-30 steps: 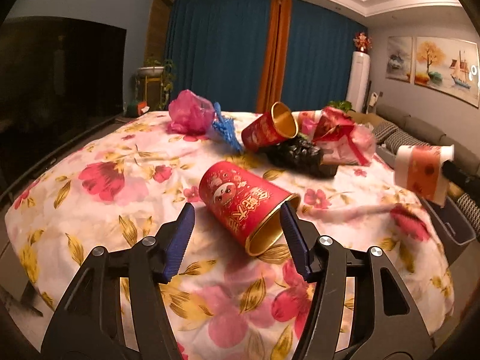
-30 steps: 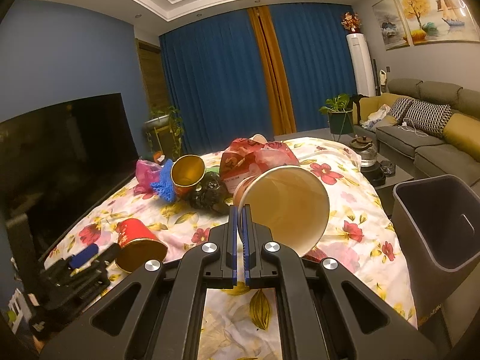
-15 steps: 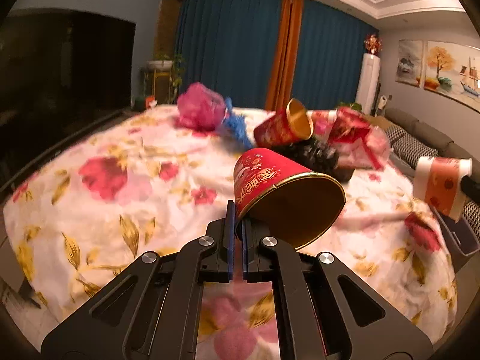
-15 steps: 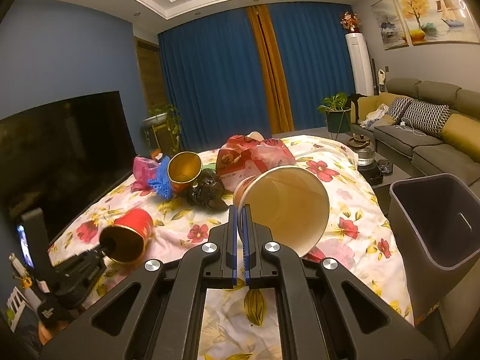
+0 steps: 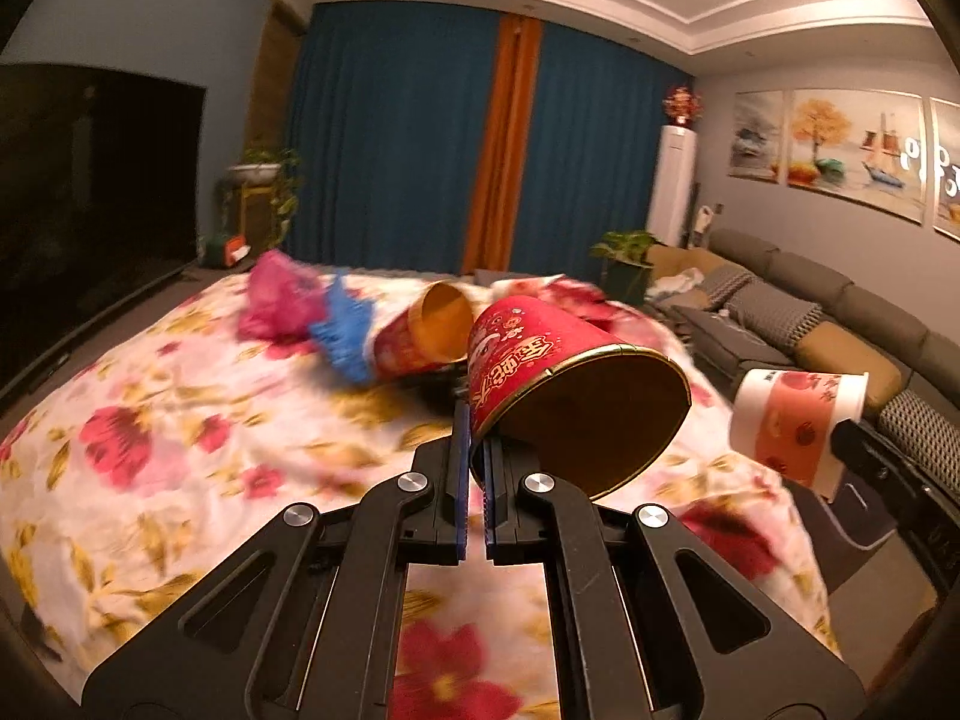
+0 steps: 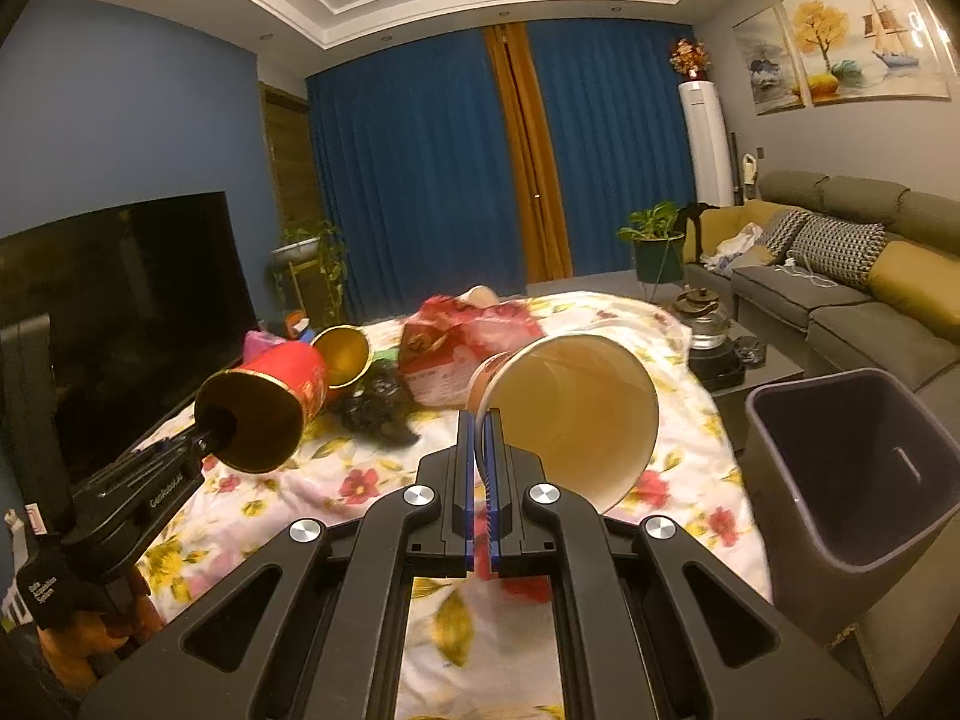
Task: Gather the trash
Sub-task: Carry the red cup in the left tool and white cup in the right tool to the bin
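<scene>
1. The red cup (image 5: 558, 384) is up in the air above the flowered cloth (image 5: 150, 420); the left hand-held gripper (image 5: 474, 450) is closed tight on its rim, with the cup lying sideways and its open mouth toward the camera.
2. The white cup (image 6: 570, 414) is held the same way; the right hand-held gripper (image 6: 478, 450) is pinched closed on its rim, and the cup hangs just left of the grey bin (image 6: 852, 468).
3. I think the step now is to carry both cups over to the bin and drop them in; it would be good to keep each pinch firm until the cup is right over the open top, because a thin rim can slip.
4. The right cup should go first, I think, since it is nearest the bin; then the left one has a free path.
5. More trash waits on the cloth: a second red cup (image 5: 420, 342), a pink bag (image 5: 276, 300), a blue thing (image 5: 348, 330) and a black lump (image 6: 378, 408).
6. The bin stands past the right edge of the cloth; the air above the cloth looks open, with the sofa (image 6: 840, 276) well apart.
</scene>
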